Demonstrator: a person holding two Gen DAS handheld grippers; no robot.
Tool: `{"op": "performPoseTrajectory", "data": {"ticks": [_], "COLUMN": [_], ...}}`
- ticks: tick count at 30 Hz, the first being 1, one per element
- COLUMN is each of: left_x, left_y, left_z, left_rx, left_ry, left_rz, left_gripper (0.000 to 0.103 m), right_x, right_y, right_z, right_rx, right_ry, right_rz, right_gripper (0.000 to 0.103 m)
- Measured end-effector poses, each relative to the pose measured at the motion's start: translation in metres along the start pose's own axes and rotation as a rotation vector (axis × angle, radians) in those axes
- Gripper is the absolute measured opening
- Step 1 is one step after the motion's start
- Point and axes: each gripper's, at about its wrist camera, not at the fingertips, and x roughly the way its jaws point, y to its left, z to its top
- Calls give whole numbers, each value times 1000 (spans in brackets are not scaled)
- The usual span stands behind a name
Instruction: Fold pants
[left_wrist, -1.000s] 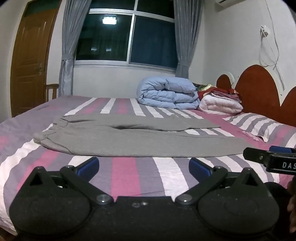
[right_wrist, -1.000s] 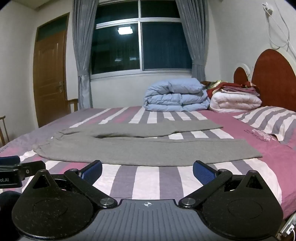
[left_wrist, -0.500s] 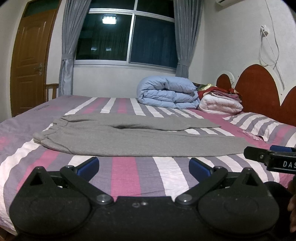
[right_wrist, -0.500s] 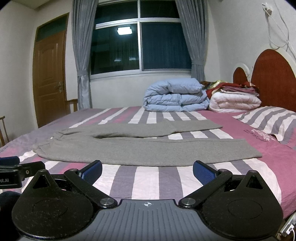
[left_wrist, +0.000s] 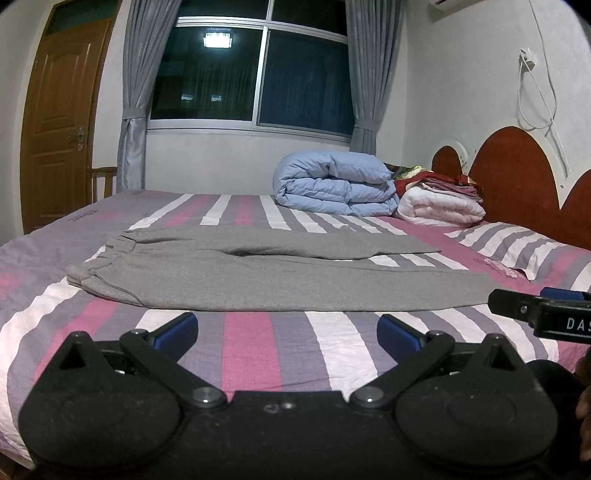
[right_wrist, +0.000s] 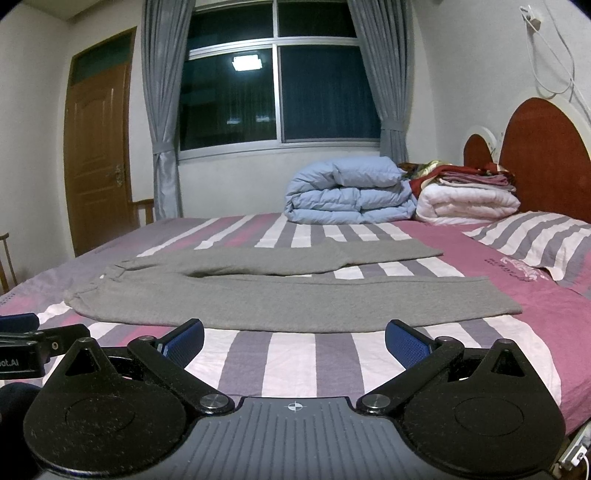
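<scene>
Grey pants (left_wrist: 258, 273) lie flat on the striped bed (left_wrist: 251, 343), waistband to the left, both legs stretched to the right and slightly apart. They also show in the right wrist view (right_wrist: 236, 291). My left gripper (left_wrist: 287, 331) is open and empty, held above the near bed edge short of the pants. My right gripper (right_wrist: 294, 341) is open and empty, also short of the pants' near leg. The right gripper shows at the right edge of the left wrist view (left_wrist: 543, 314), and the left gripper shows at the left edge of the right wrist view (right_wrist: 33, 347).
A folded blue duvet (left_wrist: 336, 184) and a stack of folded blankets (left_wrist: 439, 206) sit at the far side of the bed. A striped pillow (right_wrist: 535, 243) lies by the red headboard (right_wrist: 546, 147) on the right. A wooden door (left_wrist: 55, 125) and curtained window (left_wrist: 255, 74) are behind.
</scene>
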Motion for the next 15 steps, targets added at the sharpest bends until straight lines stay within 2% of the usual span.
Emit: {"op": "performPoseTrajectory", "data": {"ticks": [15], "left_x": [0], "left_y": [-1], "left_z": [0], "left_rx": [2], "left_ry": [0], "left_rz": [0], "left_gripper": [97], "right_x": [1], "right_y": [-2], "right_z": [1], "right_rx": [1], "right_ry": [-1], "right_rz": [0], "right_gripper": [103]}}
